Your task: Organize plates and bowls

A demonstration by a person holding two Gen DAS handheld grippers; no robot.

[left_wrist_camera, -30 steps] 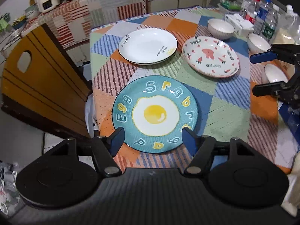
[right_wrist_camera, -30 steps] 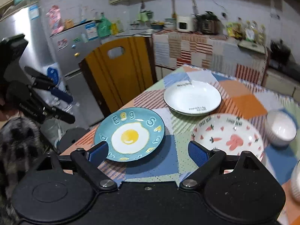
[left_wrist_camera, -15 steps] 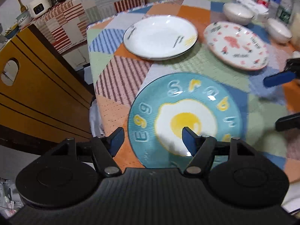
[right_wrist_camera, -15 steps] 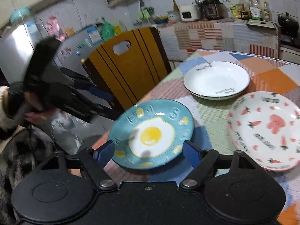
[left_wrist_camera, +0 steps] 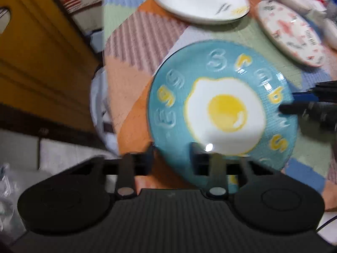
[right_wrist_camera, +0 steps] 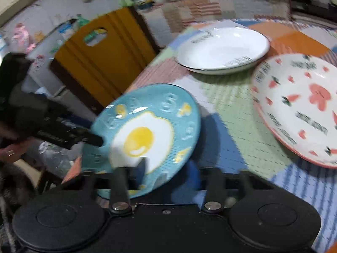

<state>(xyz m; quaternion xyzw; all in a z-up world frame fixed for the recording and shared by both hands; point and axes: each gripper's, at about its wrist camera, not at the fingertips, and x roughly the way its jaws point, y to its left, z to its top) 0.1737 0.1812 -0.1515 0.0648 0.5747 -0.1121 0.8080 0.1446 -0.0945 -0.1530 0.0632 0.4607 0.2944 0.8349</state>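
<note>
Left gripper [left_wrist_camera: 171, 155]: pinching round blue fried-egg ceramic plate [left_wrist_camera: 223, 113] rim, 6 o'clock.
Right gripper [right_wrist_camera: 152, 169]: pinching same rim, 3 o'clock.
Why: two-sided lift, likely for stacking.

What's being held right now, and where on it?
The blue egg plate, apparently by both: left gripper pinches one side of its rim, right gripper the opposite side. Blur leaves contact slightly uncertain.

Both views are dim indoor shots, heavily smeared by motion blur, so the lettering on the blue egg plate [left_wrist_camera: 221, 113] [right_wrist_camera: 145, 137] is soft. A small white glare spot sits on the plate's near edge in the left view, and a dark shadow falls on the tablecloth [right_wrist_camera: 227, 113] to its right. Fisheye distortion bends the edges, where the background cabinets and walls are blurriest.
</note>
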